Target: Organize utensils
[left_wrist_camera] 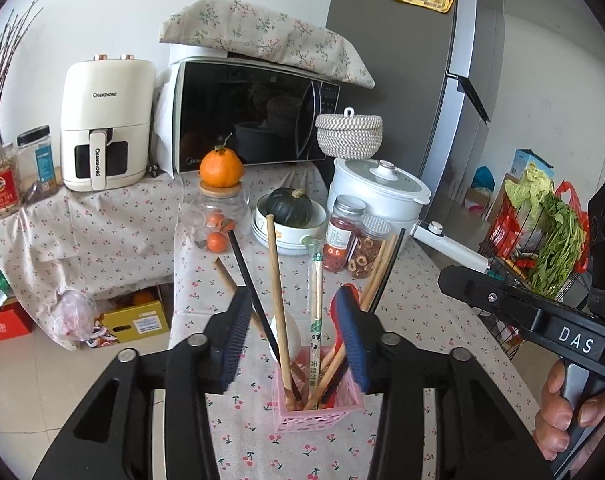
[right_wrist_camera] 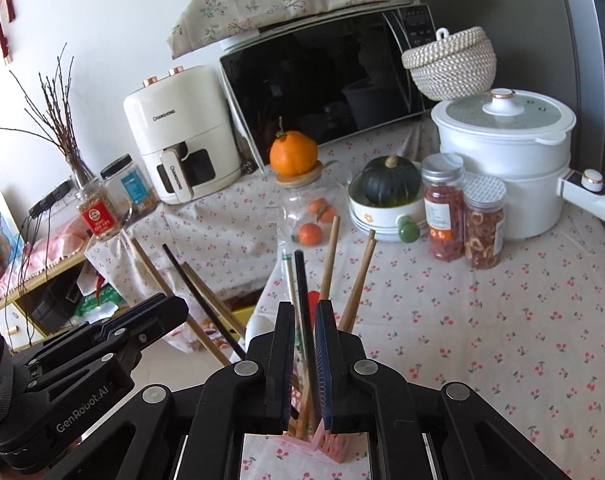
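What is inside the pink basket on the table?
The pink basket holds wooden chopsticks, black chopsticks, a wrapped pair and a white spoon. Its bottom is covered.

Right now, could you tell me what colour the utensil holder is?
Pink; the utensil holder shows best in the left wrist view.

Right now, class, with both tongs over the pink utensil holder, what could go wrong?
1. The pink holder looks small and light, crowded with tall leaning chopsticks; a nudge could tip it.
2. The right tongs sit narrowly around a black chopstick; lifting may drag neighbours out.
3. The glass jar with an orange on top stands close behind.
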{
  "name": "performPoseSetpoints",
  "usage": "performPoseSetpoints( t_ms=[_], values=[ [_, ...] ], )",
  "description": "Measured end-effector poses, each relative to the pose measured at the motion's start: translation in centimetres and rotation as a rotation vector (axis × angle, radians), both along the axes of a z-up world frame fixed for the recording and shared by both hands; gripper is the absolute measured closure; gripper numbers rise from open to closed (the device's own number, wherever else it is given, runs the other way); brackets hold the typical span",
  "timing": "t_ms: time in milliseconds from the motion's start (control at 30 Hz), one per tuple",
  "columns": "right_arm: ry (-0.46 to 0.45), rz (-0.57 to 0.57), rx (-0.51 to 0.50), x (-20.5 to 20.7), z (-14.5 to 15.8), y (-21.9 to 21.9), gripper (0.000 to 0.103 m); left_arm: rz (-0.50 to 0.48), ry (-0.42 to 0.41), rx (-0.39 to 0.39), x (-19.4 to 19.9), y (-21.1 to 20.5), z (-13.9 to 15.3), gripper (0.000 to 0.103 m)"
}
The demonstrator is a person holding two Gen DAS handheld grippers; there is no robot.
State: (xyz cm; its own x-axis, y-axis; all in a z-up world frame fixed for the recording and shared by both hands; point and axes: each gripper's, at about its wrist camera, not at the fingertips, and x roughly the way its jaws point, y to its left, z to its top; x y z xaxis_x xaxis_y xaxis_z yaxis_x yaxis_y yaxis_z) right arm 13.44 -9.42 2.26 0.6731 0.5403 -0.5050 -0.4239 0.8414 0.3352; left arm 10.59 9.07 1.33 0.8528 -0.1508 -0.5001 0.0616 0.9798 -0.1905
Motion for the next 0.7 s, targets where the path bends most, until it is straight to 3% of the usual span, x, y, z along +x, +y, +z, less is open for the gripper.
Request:
performPoseSetpoints(
  t_ms=[67,200,367,433,500,533,700],
  values=[
    [-0.016,-0.012,0.028,-0.3,0.5,-0.8,0.066,0.0,-0.001,-0.016,-0.5,0.2,0.3,0.044],
    [-0.026,-0.052,0.064,-1.0,1.2,-2.7,0.057,0.016,0.048,-0.02,-1.6,0.3,0.1,0.03],
    [-0.024,-0.155,0.041,-2.6,1.6,-4.9,0.022,0.036,0.163,-0.031,-3.2,-0.4,-0.8,0.009],
    [-0.034,-0.192,0.012,-3.7,1.8,-5.7,0.015,0.046,0.19,-0.013,-4.3,-0.8,-1.2,0.0],
    [-0.048,-0.231,-0.039,-5.1,1.8,-6.3,0.004,0.064,0.191,0.019,-5.8,-1.5,-1.5,0.0],
    [-0.062,-0.254,-0.064,-5.9,1.8,-6.7,0.0,0.07,0.193,0.037,-6.6,-1.9,-1.6,0.0],
    [-0.086,-0.336,-0.214,-9.4,1.3,-7.7,0.0,0.065,0.184,0.093,-9.9,-4.0,-1.6,0.0]
  ],
)
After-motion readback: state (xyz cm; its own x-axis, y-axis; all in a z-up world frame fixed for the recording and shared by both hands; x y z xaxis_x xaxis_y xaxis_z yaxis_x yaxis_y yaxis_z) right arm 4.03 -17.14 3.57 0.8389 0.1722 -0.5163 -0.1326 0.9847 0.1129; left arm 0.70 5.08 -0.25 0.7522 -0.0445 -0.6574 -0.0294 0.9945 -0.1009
